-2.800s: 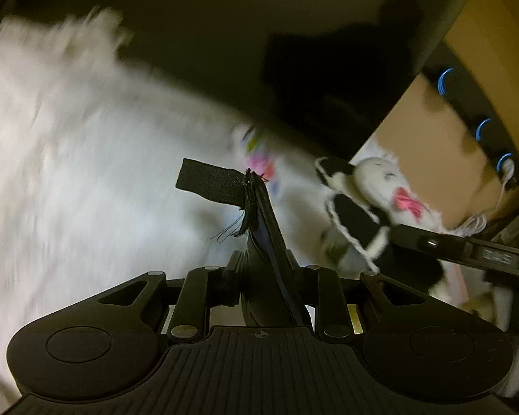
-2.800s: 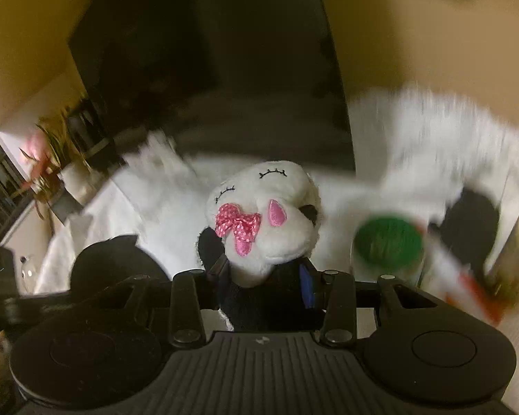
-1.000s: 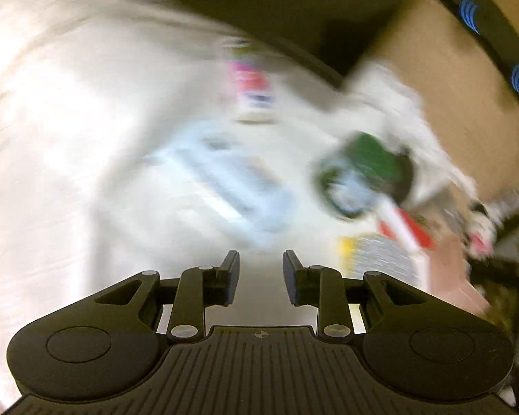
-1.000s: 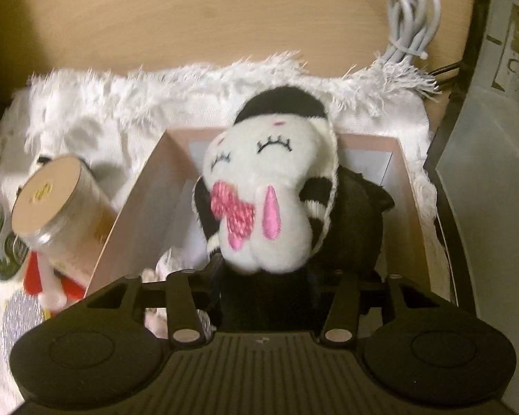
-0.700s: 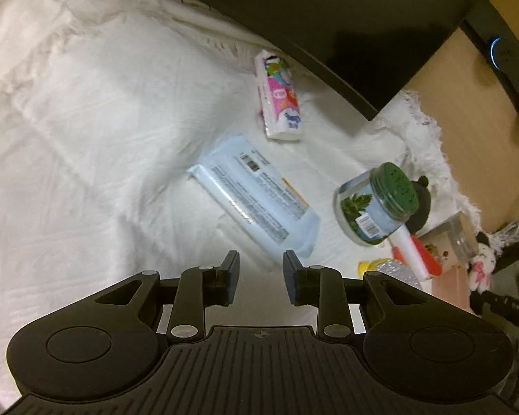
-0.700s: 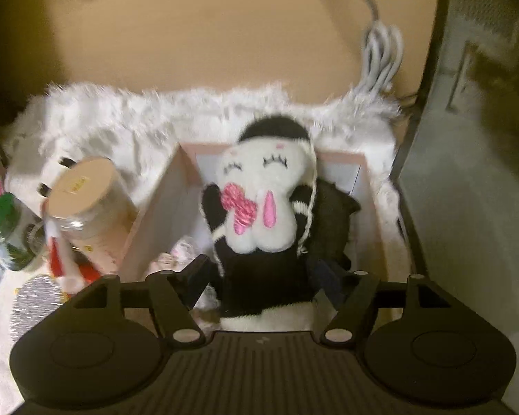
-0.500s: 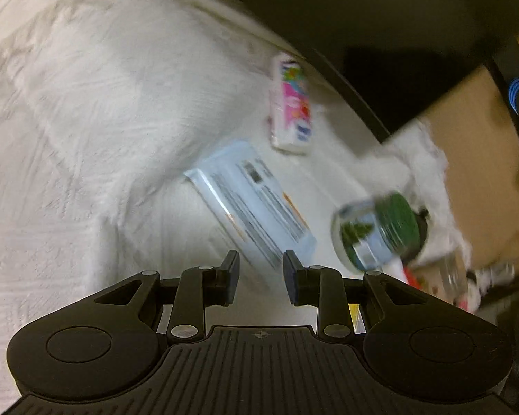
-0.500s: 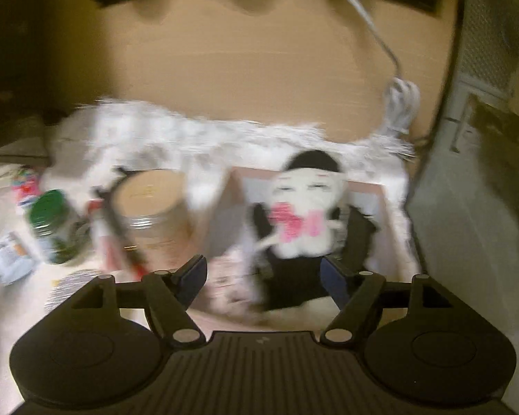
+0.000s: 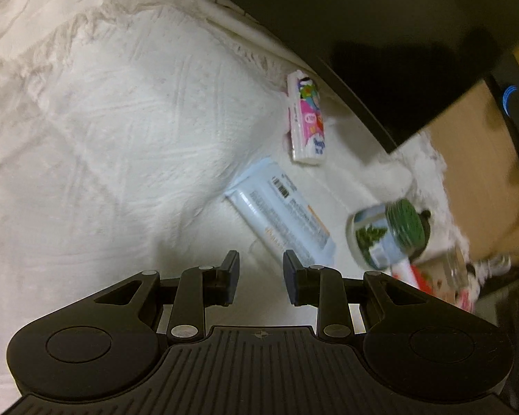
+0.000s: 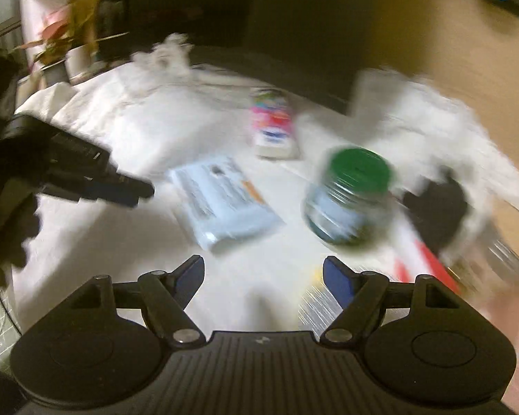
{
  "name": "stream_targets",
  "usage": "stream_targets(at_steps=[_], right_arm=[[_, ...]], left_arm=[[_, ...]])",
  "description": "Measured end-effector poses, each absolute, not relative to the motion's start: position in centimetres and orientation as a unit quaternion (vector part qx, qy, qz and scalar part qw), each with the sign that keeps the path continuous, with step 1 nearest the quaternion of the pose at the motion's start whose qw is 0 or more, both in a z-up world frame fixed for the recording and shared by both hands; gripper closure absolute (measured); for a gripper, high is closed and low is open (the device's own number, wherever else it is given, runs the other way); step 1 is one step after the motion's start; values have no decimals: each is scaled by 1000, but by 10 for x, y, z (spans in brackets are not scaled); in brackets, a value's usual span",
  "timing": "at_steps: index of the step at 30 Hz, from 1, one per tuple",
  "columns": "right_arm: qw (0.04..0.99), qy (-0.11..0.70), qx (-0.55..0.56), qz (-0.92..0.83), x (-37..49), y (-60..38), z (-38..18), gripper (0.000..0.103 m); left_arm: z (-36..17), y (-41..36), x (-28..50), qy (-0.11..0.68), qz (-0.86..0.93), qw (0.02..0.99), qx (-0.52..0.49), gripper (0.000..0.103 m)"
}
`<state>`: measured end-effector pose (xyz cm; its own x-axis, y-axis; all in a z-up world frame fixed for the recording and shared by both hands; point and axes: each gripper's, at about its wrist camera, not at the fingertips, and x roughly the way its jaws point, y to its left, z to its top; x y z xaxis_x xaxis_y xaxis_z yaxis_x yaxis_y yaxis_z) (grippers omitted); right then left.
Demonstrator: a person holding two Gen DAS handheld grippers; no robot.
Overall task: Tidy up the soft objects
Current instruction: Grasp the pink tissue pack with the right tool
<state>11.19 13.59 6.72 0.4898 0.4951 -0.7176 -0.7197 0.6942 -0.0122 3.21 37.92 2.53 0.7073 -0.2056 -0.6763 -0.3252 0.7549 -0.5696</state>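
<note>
Left gripper (image 9: 261, 278): fingers a narrow gap apart, empty, over the white cloth (image 9: 103, 145)
Right gripper (image 10: 263, 278): fingers spread wide, empty
Blue wipes pack (image 9: 280, 212): flat on cloth — just ahead of left gripper
Pink tissue pack (image 9: 306, 119): beyond it
Green-lidded jar (image 10: 349, 197): blurred

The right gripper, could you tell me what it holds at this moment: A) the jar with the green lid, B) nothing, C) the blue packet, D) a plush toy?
B: the right gripper is open with bare white cloth between its fingers, while the jar and the blue packet lie ahead of it.
</note>
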Motion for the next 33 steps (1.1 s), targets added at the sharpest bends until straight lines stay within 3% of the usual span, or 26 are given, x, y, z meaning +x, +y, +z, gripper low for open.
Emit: stream_targets(at_steps=[6, 8, 15, 18, 19, 20, 26, 33], right_arm=[[857, 323, -176, 361, 161, 211, 87, 26], [866, 325, -165, 342, 190, 232, 89, 20], [854, 425, -128, 270, 285, 284, 55, 21], [837, 457, -120, 276, 291, 286, 38, 26], [834, 459, -127, 278, 287, 286, 35, 46], [832, 458, -140, 280, 282, 286, 33, 52], [821, 430, -201, 318, 222, 261, 41, 56], [822, 448, -147, 321, 166, 196, 63, 58]], left_arm=[[30, 387, 3, 381, 11, 869, -317, 73], [30, 389, -9, 377, 0, 871, -316, 73], [34, 390, -23, 387, -21, 871, -303, 73], [34, 395, -24, 388, -16, 869, -306, 73], [34, 396, -24, 389, -16, 868, -307, 73], [33, 397, -24, 390, -15, 867, -308, 73], [22, 402, -7, 389, -17, 861, -327, 73], [16, 397, 23, 382, -15, 855, -351, 73]])
